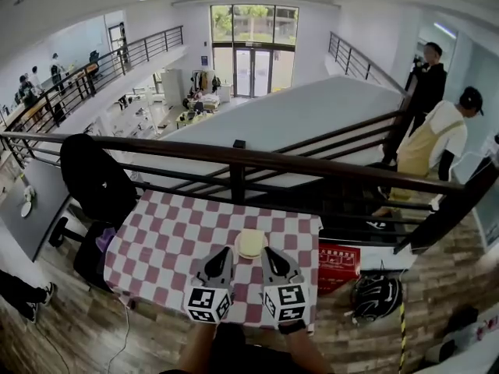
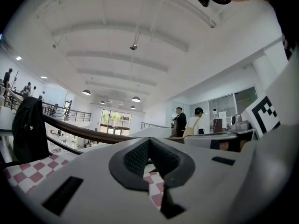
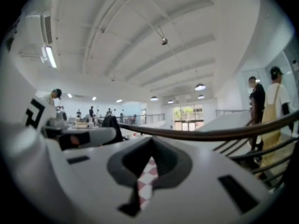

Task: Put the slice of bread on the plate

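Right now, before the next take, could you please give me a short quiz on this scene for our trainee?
1. True or false: the right gripper is clamped on the plate.
2. What lies under the plate? A plain white cloth; B red-and-white checked cloth; C bare wood.
3. In a few words, how do the jaws of the left gripper stand?

Key
1. False: its jaws are together with nothing between them, and the plate rests ahead of both grippers.
2. B.
3. Together, with nothing between them.
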Demonstrator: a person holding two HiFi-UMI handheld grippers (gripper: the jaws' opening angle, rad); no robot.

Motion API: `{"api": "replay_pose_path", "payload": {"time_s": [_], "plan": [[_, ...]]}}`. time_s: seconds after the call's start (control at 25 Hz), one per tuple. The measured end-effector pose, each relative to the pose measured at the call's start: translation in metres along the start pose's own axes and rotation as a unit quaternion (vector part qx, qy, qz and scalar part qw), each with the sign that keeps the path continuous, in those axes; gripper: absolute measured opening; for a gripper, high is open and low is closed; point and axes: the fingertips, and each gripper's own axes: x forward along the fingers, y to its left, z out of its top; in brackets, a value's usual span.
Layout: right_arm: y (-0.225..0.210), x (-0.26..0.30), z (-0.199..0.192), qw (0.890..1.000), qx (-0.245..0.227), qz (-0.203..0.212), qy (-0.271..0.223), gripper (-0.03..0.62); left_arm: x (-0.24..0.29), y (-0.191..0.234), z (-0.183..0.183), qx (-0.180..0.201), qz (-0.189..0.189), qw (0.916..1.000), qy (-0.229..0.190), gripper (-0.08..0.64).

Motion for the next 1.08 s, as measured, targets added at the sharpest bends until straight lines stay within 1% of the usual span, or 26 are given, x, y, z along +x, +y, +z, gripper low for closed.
{"api": "replay_pose_path", "payload": {"time_s": [0.08,0.16,0.28,0.36,0.44,0.56,0.68,0.88,1.08], "plan": [[-0.006,-0.011,-0.002,1.000,-0.006,-0.030,0.002,0.015,-0.007,-0.005,-0.003,-0.015,0.002,0.9999,0.003,0.018],[-0.009,-0.020,-0.003,0.999,-0.006,-0.043,0.002,0.015,-0.012,-0.011,-0.003,-0.025,0.001,0.9997,0.001,0.018],[-0.011,-0.029,0.002,0.999,-0.011,-0.043,-0.006,0.015,-0.014,-0.025,0.002,-0.012,-0.007,0.9999,-0.006,0.018],[-0.013,-0.035,0.007,0.999,-0.014,-0.043,-0.013,0.015,-0.013,-0.033,0.004,-0.010,-0.013,0.9998,-0.008,0.018],[-0.014,-0.041,0.013,0.999,-0.018,-0.045,-0.021,0.015,-0.013,-0.041,0.006,-0.018,-0.021,0.9996,-0.010,0.018],[-0.019,-0.050,0.015,0.998,-0.017,-0.050,-0.027,0.015,-0.011,-0.055,0.015,-0.034,-0.043,0.9982,-0.024,0.018],[-0.028,-0.056,0.016,0.998,-0.011,-0.058,-0.032,0.015,-0.007,-0.069,0.020,-0.026,-0.059,0.9975,-0.030,0.018],[-0.044,-0.066,0.011,0.997,0.001,-0.076,-0.030,0.015,0.000,-0.083,0.005,-0.016,-0.069,0.9975,-0.004,0.018],[-0.066,-0.071,0.008,0.995,0.009,-0.091,-0.028,0.015,0.009,-0.096,0.001,-0.005,-0.078,0.9969,0.004,0.018]]}}
